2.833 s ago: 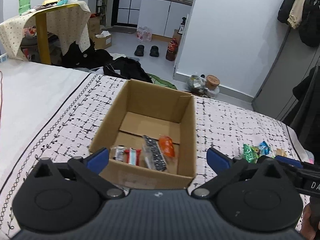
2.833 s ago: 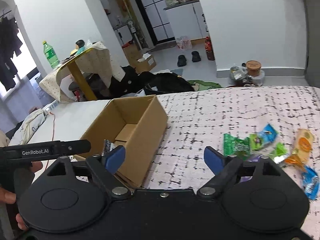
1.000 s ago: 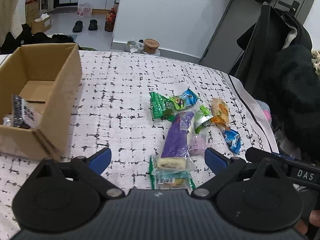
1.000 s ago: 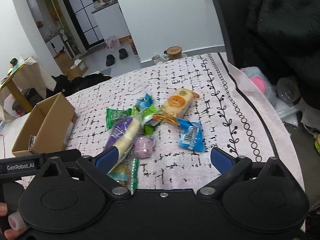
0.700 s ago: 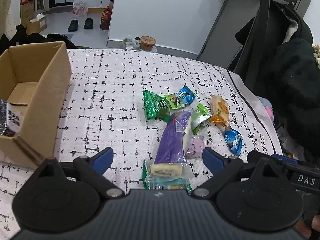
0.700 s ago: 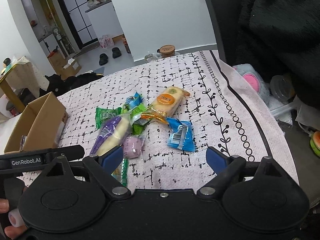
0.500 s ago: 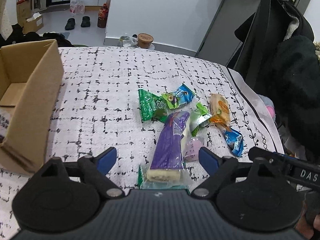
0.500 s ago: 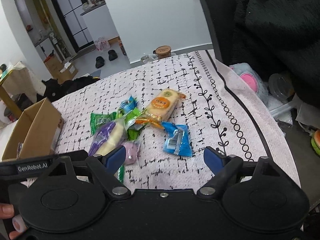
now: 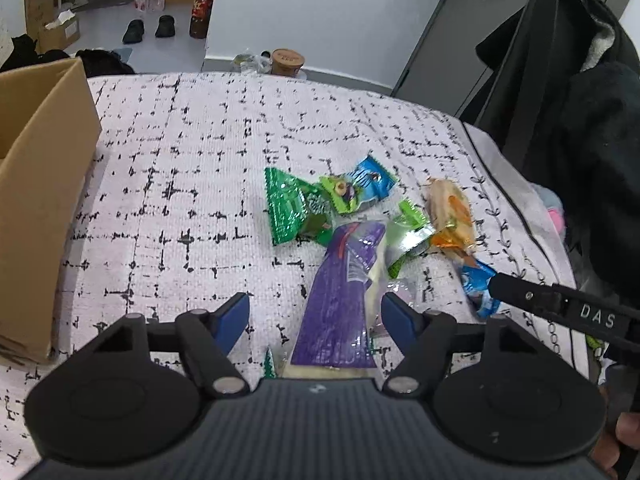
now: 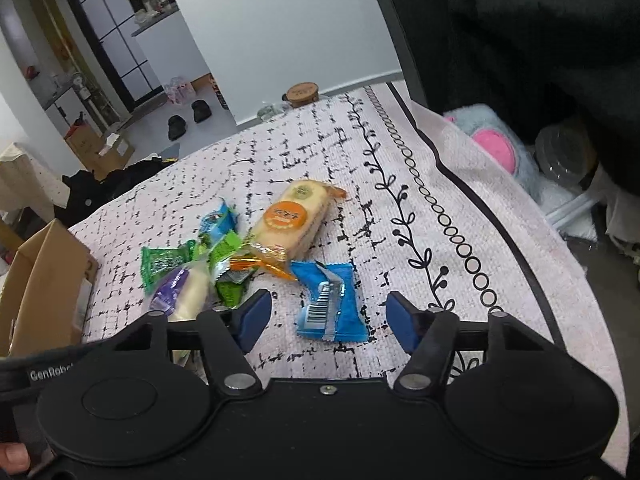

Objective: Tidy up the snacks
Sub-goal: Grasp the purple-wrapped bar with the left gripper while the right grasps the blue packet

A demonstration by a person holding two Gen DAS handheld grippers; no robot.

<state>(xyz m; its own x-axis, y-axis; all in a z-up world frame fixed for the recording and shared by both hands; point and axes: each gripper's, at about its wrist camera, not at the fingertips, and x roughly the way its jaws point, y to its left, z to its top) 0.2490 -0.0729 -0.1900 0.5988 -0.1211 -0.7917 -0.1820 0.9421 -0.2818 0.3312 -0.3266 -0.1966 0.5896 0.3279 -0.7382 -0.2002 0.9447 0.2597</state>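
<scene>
Both hand-held grippers are held with fingers spread, pinching nothing. The left hand-held gripper (image 9: 315,314) is framed around the long purple-wrapped snack (image 9: 340,288); the right hand-held gripper (image 10: 328,318) around the flat blue foil packet (image 10: 330,300). The loose wrapped snacks are clustered on the white black-patterned bed cover (image 9: 192,184), well apart from the brown cardboard box (image 9: 36,184).

Beyond the far edge of the patterned bedspread (image 9: 192,168), a cork-lidded jar (image 9: 287,62) stands on the floor against the white wall. Further back, a pair of black slippers (image 9: 149,29) sits side by side, a dark red bottle (image 9: 199,24) just beside them. At right, dark coats (image 9: 592,120) hang, and a pink-and-grey plush toy (image 10: 496,148) lies beside the bedspread's border, near a clear plastic container (image 10: 560,152).
</scene>
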